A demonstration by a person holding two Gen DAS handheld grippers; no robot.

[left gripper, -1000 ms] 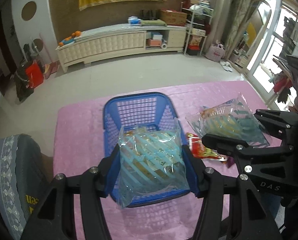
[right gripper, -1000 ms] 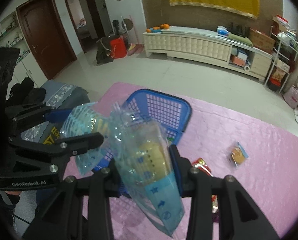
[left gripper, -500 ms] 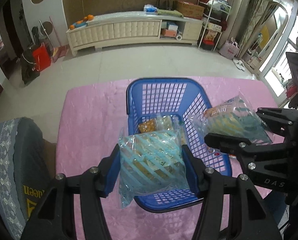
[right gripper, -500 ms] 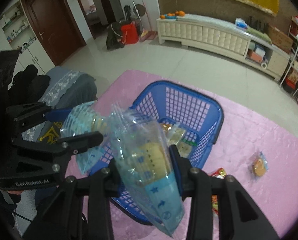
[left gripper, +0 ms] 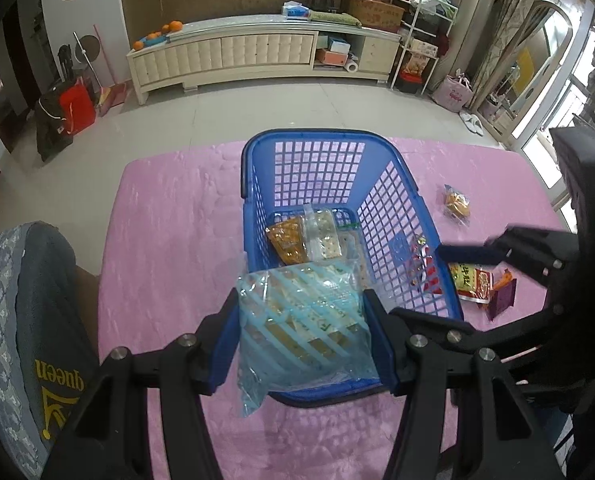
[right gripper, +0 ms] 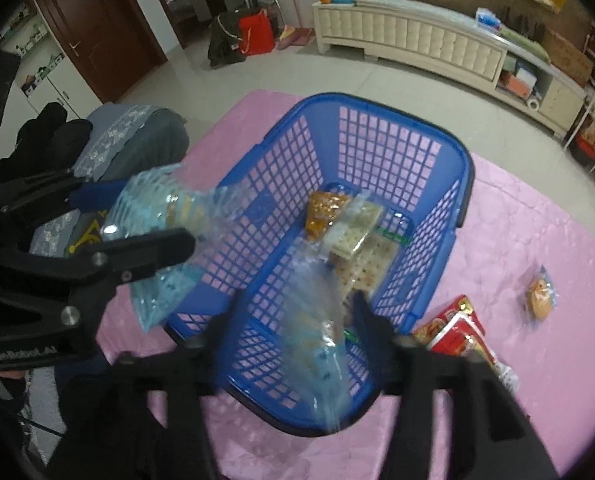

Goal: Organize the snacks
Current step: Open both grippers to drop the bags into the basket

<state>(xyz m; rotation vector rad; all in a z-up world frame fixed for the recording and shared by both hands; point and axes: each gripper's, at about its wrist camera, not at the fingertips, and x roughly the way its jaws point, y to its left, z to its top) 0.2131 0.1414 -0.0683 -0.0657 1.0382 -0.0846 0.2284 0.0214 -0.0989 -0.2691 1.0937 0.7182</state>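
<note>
A blue slatted basket (left gripper: 257, 184) stands on the pink tablecloth (left gripper: 169, 216). It holds an orange packet (left gripper: 287, 240) and a clear cracker packet (left gripper: 323, 234). My left gripper (left gripper: 301, 320) is shut on a clear bag with pale-blue stripes (left gripper: 305, 312) over the basket's near rim. My right gripper (right gripper: 297, 316) hovers above the basket (right gripper: 397, 160). Its jaws are opening, and a blurred clear biscuit bag (right gripper: 317, 344) hangs loose between them. In the right wrist view the left gripper (right gripper: 153, 216) with its striped bag (right gripper: 145, 200) is at the left.
Right of the basket on the cloth lie a red packet (left gripper: 471, 284), a purple packet (left gripper: 501, 300) and a small bun packet (left gripper: 456, 204). A chair with a grey cover (left gripper: 17, 320) stands close at the left. Tiled floor and a long cabinet lie beyond.
Both grippers have come down closer to the basket. The right jaws have spread and its bag has slipped lower and blurred. The left grip is unchanged.
</note>
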